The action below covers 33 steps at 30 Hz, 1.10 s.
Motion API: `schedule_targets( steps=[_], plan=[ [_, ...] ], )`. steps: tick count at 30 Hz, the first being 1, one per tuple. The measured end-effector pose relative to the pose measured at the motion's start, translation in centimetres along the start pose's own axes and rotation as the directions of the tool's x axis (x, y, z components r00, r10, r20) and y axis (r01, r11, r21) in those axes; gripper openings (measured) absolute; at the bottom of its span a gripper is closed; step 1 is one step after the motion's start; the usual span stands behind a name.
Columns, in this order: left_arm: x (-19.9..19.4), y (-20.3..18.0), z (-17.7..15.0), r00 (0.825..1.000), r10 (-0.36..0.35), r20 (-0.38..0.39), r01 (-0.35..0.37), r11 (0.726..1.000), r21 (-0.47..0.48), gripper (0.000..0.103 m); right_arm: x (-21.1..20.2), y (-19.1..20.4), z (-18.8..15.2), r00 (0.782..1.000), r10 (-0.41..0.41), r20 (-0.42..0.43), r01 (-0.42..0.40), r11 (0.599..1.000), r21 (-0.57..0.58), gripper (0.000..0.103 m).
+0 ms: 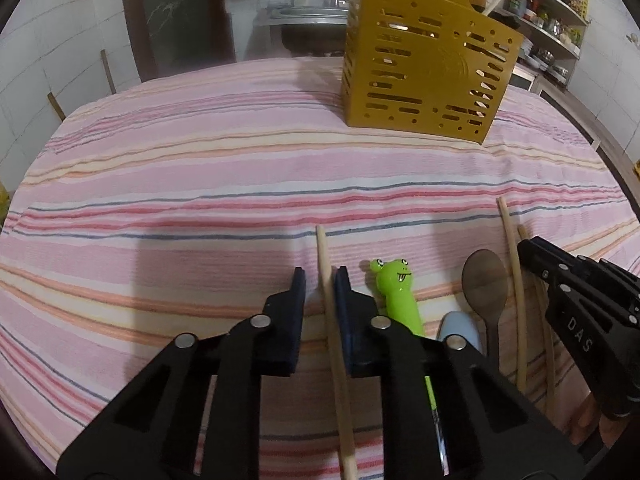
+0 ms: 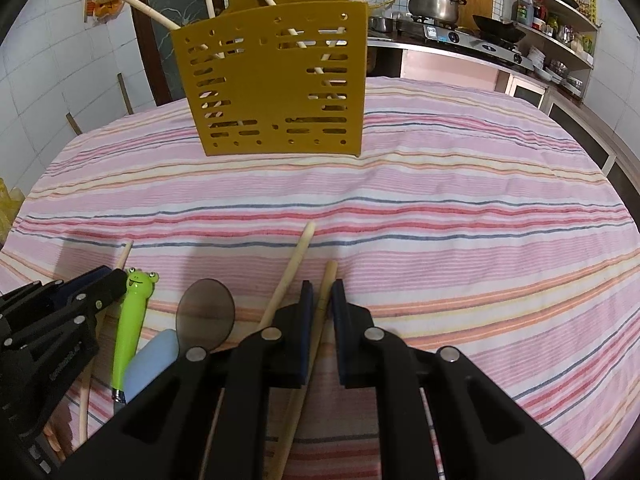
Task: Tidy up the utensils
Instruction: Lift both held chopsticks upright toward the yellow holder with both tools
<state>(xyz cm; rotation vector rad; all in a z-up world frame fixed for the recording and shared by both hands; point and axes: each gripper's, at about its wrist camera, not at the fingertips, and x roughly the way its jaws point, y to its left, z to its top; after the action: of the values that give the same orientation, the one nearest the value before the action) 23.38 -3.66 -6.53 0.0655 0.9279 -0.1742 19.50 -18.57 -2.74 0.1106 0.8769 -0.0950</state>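
A yellow slotted utensil holder (image 1: 428, 68) (image 2: 280, 80) stands at the far side of the striped tablecloth with several wooden sticks in it. My left gripper (image 1: 320, 276) straddles a wooden chopstick (image 1: 326, 276) lying on the cloth; the jaws are partly open, with a gap on the left side. My right gripper (image 2: 323, 290) straddles another chopstick (image 2: 326, 292), jaws partly open. Between the grippers lie a green frog-handled utensil (image 1: 398, 292) (image 2: 132, 312), a dark spoon (image 1: 486, 280) (image 2: 206, 312), a light blue piece (image 2: 154, 356) and another chopstick (image 2: 292, 268) (image 1: 512, 264).
The pink striped tablecloth (image 1: 200, 184) covers the table. Behind it are a sink (image 1: 308, 20), a stove with a pot (image 2: 436, 2) and a wok (image 2: 500, 28), and shelves of kitchenware (image 2: 560, 28) on the right.
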Motion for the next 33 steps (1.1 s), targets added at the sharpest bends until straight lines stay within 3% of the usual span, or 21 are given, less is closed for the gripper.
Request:
schedule_targets(
  steps=[5, 16, 25, 33],
  plan=[
    [0.4, -0.3, 0.7, 1.000, 0.010, -0.009, -0.010, 1.000, 0.013, 0.006, 0.1, -0.1, 0.3, 1.000, -0.001, -0.007, 0.001, 1.000, 0.017, 0.009],
    [-0.3, 0.5, 0.9, 1.000, -0.017, 0.022, 0.017, 0.999, -0.029, 0.004, -1.6, -0.8, 1.1, 0.999, 0.003, 0.037, -0.004, 0.999, 0.032, 0.006],
    [-3.3, 2.0, 1.3, 0.992, -0.031, 0.126, 0.041, 0.996, -0.075, 0.004, -3.8, -0.4, 2.0, 0.992, 0.022, 0.121, -0.023, 1.000, 0.004, 0.006],
    [-7.2, 3.6, 2.3, 0.961, -0.038, 0.275, 0.072, 0.991, -0.112, 0.004, -6.4, -1.2, 3.2, 0.968, 0.045, 0.246, -0.044, 0.999, -0.006, 0.006]
  ],
)
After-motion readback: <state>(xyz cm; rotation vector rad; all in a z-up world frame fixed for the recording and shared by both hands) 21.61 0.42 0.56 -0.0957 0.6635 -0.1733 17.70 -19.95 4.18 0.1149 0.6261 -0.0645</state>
